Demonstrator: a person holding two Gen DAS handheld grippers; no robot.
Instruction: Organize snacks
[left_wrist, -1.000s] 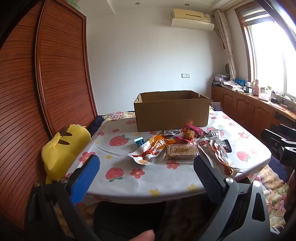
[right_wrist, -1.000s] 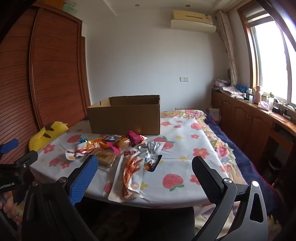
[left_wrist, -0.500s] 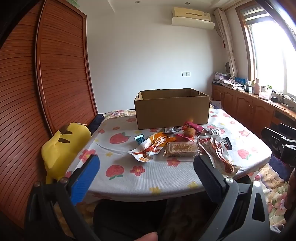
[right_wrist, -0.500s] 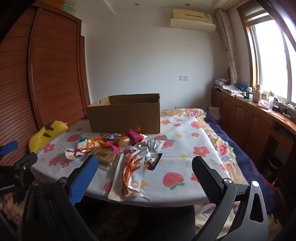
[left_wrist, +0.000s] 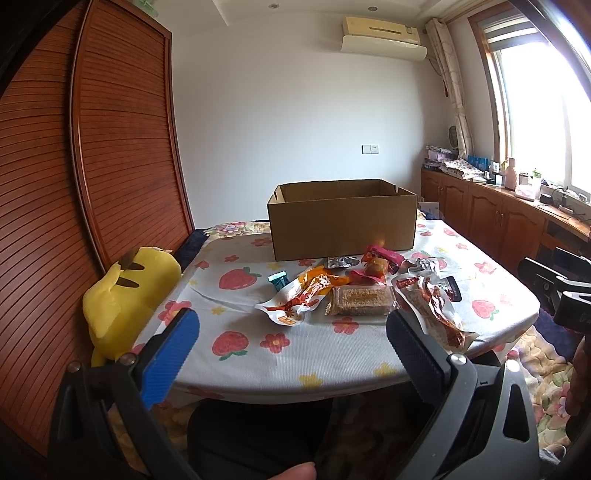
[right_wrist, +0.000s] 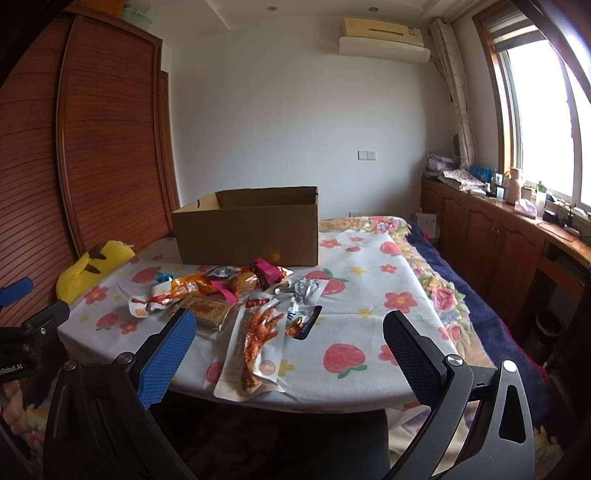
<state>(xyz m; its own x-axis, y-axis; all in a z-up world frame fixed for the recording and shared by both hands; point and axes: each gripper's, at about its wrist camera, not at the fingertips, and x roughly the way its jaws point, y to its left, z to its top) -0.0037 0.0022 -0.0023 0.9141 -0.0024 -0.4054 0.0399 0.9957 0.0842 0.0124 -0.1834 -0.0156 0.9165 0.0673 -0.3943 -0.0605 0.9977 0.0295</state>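
Note:
An open cardboard box stands at the back of a flower-print table. In front of it lies a heap of snack packets: a brown cracker pack, an orange-red pouch, a long chicken-feet pack, a pink wrapped bun and silver sachets. My left gripper is open before the table's near edge, holding nothing. My right gripper is open too, near the chicken-feet pack.
A yellow plush toy lies at the table's left edge against a wooden slatted wardrobe. Wooden cabinets with clutter run under the window on the right. A patterned blanket hangs off the right side.
Both grippers have drifted slightly, so the table and box sit a little differently in view. Nothing on the table has moved and both grippers stay open.

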